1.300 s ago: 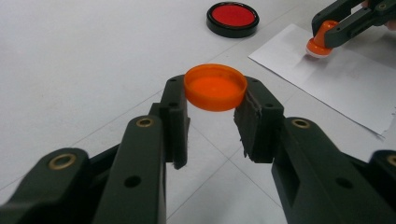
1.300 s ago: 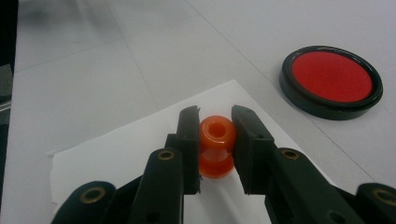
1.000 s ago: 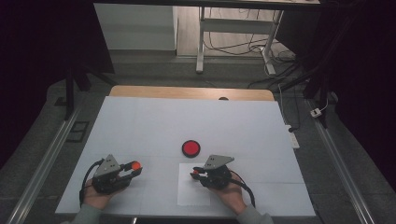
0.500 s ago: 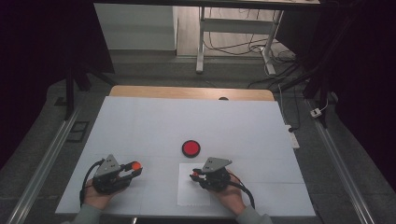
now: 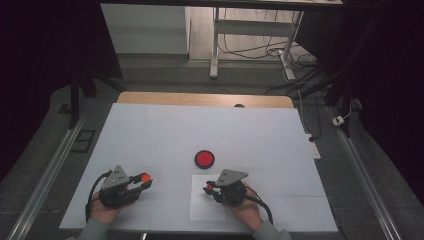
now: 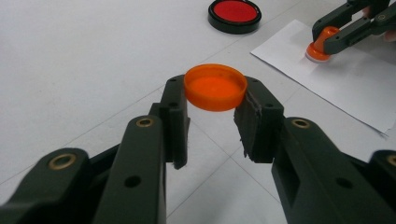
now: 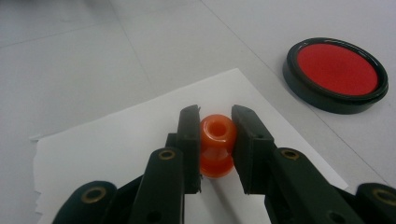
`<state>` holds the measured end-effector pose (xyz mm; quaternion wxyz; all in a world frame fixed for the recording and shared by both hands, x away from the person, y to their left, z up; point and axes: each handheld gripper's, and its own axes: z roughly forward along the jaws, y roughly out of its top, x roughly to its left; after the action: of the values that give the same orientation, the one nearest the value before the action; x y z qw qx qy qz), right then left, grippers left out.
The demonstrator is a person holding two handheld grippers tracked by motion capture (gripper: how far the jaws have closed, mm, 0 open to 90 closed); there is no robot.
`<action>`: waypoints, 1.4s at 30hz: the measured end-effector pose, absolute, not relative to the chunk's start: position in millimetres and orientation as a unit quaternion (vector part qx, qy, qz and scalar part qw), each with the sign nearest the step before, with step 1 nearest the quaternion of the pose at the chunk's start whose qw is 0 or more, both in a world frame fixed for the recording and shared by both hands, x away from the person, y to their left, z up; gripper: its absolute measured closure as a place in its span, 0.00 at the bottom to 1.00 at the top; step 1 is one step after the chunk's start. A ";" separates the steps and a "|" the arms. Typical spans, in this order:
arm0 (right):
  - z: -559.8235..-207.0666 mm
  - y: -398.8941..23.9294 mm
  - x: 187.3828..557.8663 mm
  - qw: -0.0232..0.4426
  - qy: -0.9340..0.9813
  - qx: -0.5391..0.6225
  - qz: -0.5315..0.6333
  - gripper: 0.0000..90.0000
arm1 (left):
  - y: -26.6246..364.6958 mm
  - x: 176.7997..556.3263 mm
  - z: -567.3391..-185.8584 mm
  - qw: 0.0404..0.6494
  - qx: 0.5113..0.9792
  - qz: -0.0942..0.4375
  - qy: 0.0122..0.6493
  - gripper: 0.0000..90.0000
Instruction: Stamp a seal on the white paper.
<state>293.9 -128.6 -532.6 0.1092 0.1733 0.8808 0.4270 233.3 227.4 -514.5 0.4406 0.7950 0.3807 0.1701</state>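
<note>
My left gripper (image 6: 212, 95) is shut on an orange round cap (image 6: 215, 87), held above the table at the front left (image 5: 145, 177). My right gripper (image 7: 215, 128) is shut on an orange stamp (image 7: 216, 145) that stands base down on a white sheet of paper (image 7: 107, 140). The left gripper view shows the stamp (image 6: 320, 45) pressed to the paper (image 6: 345, 79) between the right gripper's jaws. A round ink pad (image 5: 204, 158) with a red face and black rim lies just beyond the paper (image 5: 200, 207); the same ink pad (image 7: 337, 73) lies at the upper right of the right gripper view.
A large white board (image 5: 200, 130) covers the table, with a wooden edge (image 5: 200, 99) at the far side. Metal rails (image 5: 45, 180) run along both sides. Desk legs and cables (image 5: 280, 55) stand on the floor beyond.
The right gripper has shifted slightly toward the person with the stamp on the paper. The left gripper holds still with the cap.
</note>
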 end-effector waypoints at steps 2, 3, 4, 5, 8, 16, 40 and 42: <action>-532.4 -128.5 293.8 0.111 0.882 0.172 0.425 0.81 | 227.4 233.2 -514.5 0.441 0.795 0.171 0.381 0.73; -532.6 -128.5 293.9 0.110 0.881 0.172 0.426 0.81 | 227.5 233.0 -514.3 0.441 0.795 0.170 0.381 0.73; -532.6 -128.5 293.9 0.110 0.881 0.171 0.427 0.81 | 227.5 233.0 -514.3 0.441 0.795 0.170 0.381 0.73; -532.2 -128.6 293.9 0.110 0.883 0.170 0.424 0.81 | 227.4 233.0 -514.2 0.442 0.794 0.170 0.381 0.73; -532.0 -128.6 294.0 0.112 0.884 0.170 0.422 0.81 | 227.5 233.1 -514.2 0.441 0.795 0.170 0.381 0.73; -532.0 -128.0 293.3 0.114 0.884 0.167 0.422 0.81 | 227.2 233.0 -514.3 0.440 0.795 0.172 0.381 0.73; -532.5 -129.6 293.8 0.110 0.879 0.174 0.430 0.81 | 227.3 233.6 -514.3 0.440 0.794 0.173 0.382 0.73; -529.2 -132.9 293.5 0.110 0.865 0.171 0.458 0.81 | 227.3 233.5 -514.4 0.440 0.794 0.173 0.382 0.73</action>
<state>293.5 -132.9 -529.2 0.1102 0.1711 0.8651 0.4584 233.5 227.3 -514.4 0.4405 0.7938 0.3820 0.1733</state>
